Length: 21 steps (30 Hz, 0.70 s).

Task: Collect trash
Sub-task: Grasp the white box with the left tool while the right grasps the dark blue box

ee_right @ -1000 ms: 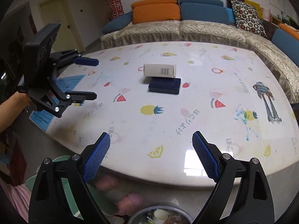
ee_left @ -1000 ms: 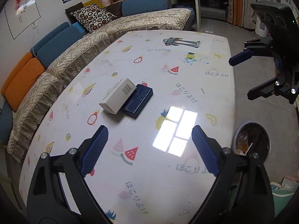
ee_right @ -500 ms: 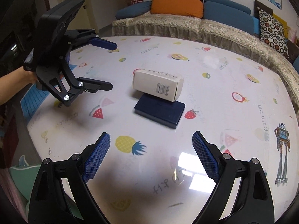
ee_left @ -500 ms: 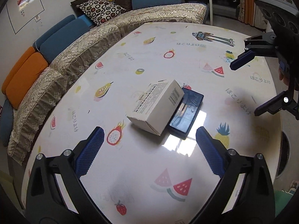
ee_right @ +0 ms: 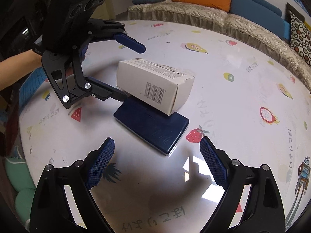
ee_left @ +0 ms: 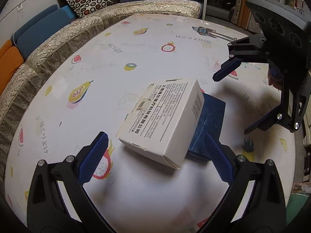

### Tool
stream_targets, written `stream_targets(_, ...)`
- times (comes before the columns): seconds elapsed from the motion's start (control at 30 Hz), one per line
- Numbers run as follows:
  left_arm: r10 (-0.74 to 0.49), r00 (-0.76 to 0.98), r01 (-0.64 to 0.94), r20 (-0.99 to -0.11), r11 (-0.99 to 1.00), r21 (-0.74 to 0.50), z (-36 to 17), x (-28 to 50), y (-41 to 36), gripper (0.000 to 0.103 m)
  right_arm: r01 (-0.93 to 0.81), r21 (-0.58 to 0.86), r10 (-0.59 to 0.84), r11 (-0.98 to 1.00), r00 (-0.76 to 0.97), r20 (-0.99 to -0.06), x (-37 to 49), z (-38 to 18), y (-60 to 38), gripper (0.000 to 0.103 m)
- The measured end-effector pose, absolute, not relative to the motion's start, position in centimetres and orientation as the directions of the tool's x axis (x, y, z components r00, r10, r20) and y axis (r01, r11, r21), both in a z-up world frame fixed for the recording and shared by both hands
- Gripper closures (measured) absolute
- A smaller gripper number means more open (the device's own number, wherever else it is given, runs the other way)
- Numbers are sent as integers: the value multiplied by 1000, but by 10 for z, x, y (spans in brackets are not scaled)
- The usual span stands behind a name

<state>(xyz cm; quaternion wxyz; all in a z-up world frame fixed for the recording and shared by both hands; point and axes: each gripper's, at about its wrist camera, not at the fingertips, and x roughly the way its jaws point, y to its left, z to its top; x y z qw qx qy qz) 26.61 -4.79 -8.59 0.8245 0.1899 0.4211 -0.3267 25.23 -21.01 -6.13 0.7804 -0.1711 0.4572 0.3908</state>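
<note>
A white cardboard box [ee_left: 165,120] with a barcode lies on the table, one end resting on a flat dark blue box [ee_left: 209,122]. My left gripper [ee_left: 155,155] is open, its fingers either side of the white box's near end, not touching. In the right wrist view the white box [ee_right: 155,85] sits on the blue box [ee_right: 153,126], with the left gripper [ee_right: 132,71] open around its far end. My right gripper [ee_right: 155,163] is open and empty, just short of the blue box; it also shows in the left wrist view [ee_left: 231,103].
The table [ee_left: 136,44] has a glossy white cover with fruit prints. A sofa [ee_left: 58,38] with beige quilting and blue and orange cushions runs along the far side. A patterned pillow [ee_left: 85,0] lies on it.
Both grippers have moved in toward the two boxes. The left gripper's fingers now flank the white box. The boxes have not moved.
</note>
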Motion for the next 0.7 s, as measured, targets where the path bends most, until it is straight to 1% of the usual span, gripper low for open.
stream_targets(0.23,-416,365,766,-833,643,15,-94,277,-58,7,-828,83,476,555,235,-847,259,-69,-203,14)
stream_targets(0.33,-422,350,782,-836,623,13,-95,280,-59,7,-854,42,461,519,238,-855,262,-72,-197,14)
stream_targets(0.43,-458,320,787,-829,616,-36,-94,287,-56,7,-865,36,456,501,228,-860,268,-74,-193,14)
stream_targets(0.7,-527,221,782,-820,599,-174,-105,301,-51,7,-884,128,517,450,140,-845,278,-82,-184,14)
